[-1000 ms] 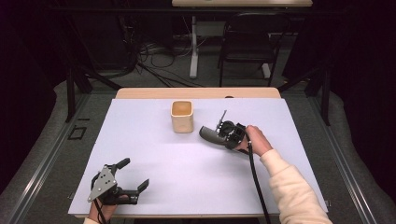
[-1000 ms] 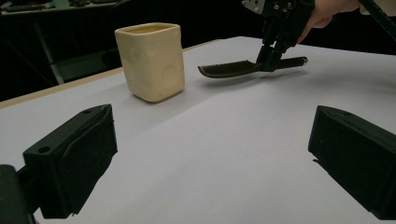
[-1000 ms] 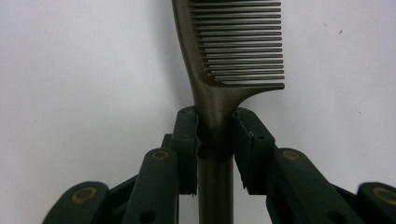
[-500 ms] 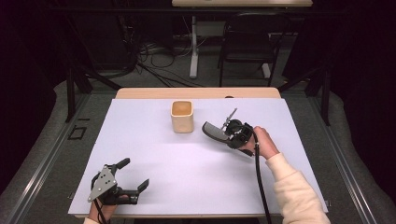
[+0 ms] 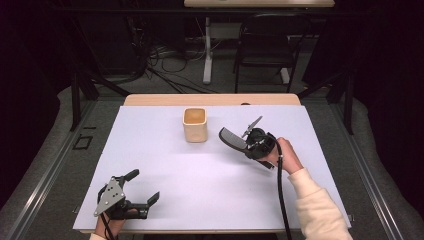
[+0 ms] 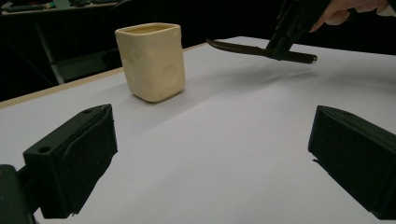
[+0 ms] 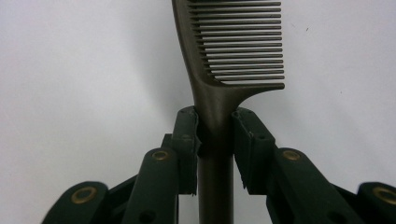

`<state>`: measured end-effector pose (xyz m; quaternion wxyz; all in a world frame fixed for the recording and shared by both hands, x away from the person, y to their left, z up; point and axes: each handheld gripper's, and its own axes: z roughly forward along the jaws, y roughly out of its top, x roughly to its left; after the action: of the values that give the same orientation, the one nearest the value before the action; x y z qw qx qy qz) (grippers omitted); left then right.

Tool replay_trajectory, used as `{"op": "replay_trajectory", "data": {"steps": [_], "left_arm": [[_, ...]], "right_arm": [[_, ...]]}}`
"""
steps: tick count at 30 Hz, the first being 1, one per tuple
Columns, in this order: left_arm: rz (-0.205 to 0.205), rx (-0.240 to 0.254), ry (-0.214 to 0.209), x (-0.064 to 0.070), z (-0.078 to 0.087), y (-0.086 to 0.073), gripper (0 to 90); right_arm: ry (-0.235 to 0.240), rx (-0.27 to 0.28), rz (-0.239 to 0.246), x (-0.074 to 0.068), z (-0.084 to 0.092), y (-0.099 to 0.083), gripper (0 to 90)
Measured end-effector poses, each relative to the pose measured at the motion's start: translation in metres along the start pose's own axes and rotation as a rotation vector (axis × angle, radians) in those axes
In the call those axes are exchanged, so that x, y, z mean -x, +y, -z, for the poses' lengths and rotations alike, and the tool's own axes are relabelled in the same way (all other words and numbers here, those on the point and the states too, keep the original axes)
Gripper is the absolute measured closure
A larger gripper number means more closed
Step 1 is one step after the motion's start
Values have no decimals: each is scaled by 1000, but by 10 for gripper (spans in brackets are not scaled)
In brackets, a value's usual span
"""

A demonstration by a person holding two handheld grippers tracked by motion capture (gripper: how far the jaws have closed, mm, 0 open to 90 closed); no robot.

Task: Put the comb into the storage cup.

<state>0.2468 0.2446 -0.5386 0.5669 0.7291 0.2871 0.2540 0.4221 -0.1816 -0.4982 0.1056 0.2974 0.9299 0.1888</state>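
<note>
Right gripper (image 7: 215,126) clamps the comb (image 7: 233,46) by its handle, teeth end leading toward the cup (image 5: 195,125) just ahead, apparently for insertion. Left gripper (image 5: 142,192) idles, jaws wide, empty.

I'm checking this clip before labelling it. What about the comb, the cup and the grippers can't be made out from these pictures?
- Comb: its tip is cut off by the top edge of the right gripper view; its handle end is hidden between the right gripper jaws.
- Cup: the inside bottom is too small in the high view, and its rim hides it in the left gripper view.
- Left gripper: the hand is cut off by the bottom edge of the high view.
</note>
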Motion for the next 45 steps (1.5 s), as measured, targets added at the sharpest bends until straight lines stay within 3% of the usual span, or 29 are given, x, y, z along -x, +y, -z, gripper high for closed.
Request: {"op": "replay_trajectory", "data": {"steps": [13, 28, 45], "left_arm": [[3, 0, 0, 0, 0, 0, 11], [5, 1, 1, 0, 0, 0, 11], [4, 3, 3, 0, 1, 0, 12]], "right_arm": [[9, 87, -70, 0, -1, -12, 711], [-3, 163, -74, -2, 9, -16, 711], [1, 237, -129, -2, 13, -15, 712]]}}
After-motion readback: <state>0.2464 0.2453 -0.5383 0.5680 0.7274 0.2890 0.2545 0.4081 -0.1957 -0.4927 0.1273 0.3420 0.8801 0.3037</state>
